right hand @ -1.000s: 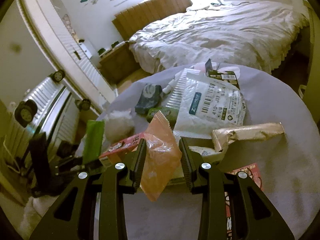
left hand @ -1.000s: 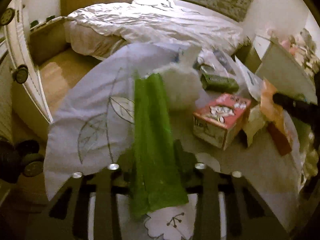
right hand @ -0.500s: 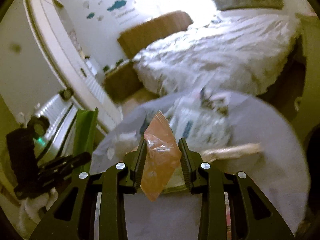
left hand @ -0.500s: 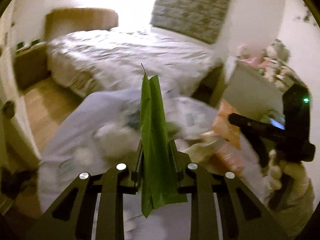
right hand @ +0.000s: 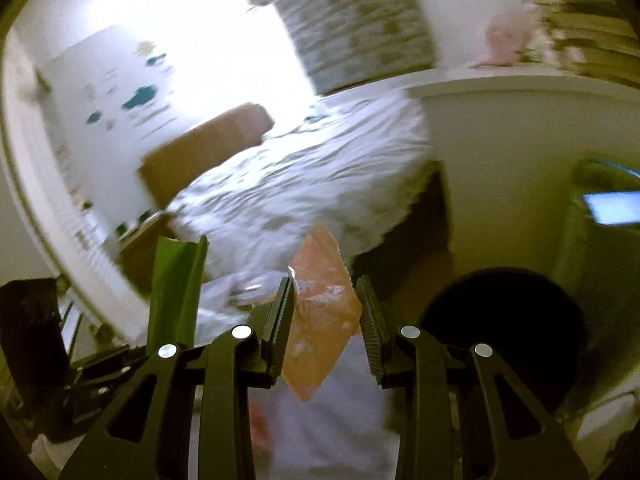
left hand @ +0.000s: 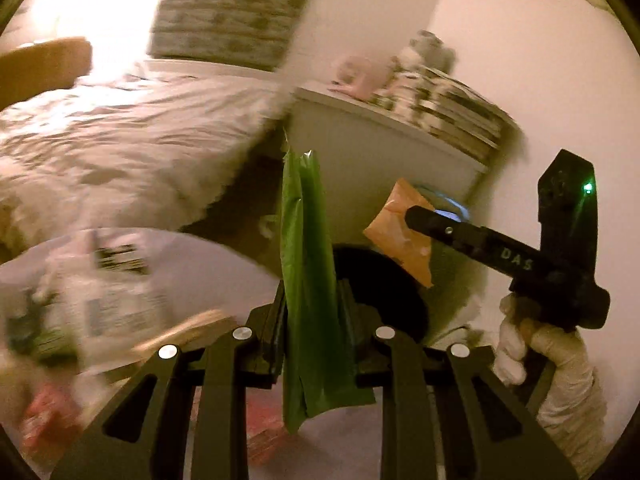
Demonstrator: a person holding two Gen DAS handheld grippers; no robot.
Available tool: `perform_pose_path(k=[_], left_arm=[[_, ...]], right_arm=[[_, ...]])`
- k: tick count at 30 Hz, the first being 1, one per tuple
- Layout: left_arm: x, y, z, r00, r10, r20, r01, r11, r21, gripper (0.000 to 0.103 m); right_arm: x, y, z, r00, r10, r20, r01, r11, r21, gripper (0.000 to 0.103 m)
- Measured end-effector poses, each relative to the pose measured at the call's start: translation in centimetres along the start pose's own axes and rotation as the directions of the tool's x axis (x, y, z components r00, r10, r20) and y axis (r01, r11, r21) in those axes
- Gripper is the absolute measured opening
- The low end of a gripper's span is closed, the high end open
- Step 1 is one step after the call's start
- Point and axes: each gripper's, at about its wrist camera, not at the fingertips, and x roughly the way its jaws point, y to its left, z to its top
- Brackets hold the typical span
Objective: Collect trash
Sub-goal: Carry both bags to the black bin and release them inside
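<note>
Ahead, each hand-held gripper pinches trash, green wrapper [left hand: 306, 280] and orange packet [right hand: 320, 312], near a dark bin [right hand: 504, 328].

Motion smears both views. In the left wrist view the litter [left hand: 100, 280] on the worktop [left hand: 208, 256] is a blur: print on the white packet cannot be read, and a red thing [left hand: 44, 428] at the lower left is unidentifiable. The stack [left hand: 444, 108] on the white cabinet [left hand: 380, 148] is streaked. The green wrapper [left hand: 308, 320] hides part of the dark bin [left hand: 384, 292]. In the right wrist view the wall stickers [right hand: 140, 96] are shapeless, and the bright screen [right hand: 612, 206] is cut off by the edge.
</note>
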Motion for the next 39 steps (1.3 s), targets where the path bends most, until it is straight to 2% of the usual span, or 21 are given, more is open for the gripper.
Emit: perform_pose_path(k=[2,7,19,34,37,39], left_arm=[[2.4,-1.6,0.4,0.999,-0.043,-0.028,0.044,0.999,0.009,0.024],[6.8,-3.6,0.5,0.993,-0.082,-0.086,0.084,0.996,0.017,0.024],[13.2,-6.4,0.1,0.984,-0.039,-0.173,0.058,0.993,0.102,0.024],[16.9,-7.6,-0.1,0.974,-0.024,-0.225,0.057,0.988,0.145,0.025],[17.1,-7.9,-0.1,0.973,-0.02,-0.231,0.057,0.986,0.156,0.029],[17.0,-8.2,0.0,0.975,-0.013,-0.223,0.052,0.984,0.169,0.041]], right_arm=[[-0.4,-2.2,0.1,0.999,-0.037,0.009,0.037,0.999,0.032,0.033],[-0.5,-6.7,-0.2,0.995,-0.099,0.008,0.098,0.991,0.09,0.033],[2.2,-13.2,-3.0,0.984,-0.167,-0.061,0.175,0.968,0.178,0.033],[4.8,-16.7,-5.0,0.972,-0.193,-0.134,0.22,0.947,0.235,0.033],[5.2,-17.1,-5.3,0.969,-0.196,-0.149,0.228,0.942,0.246,0.033],[5.1,-17.1,-5.4,0.968,-0.196,-0.157,0.231,0.94,0.252,0.034]])
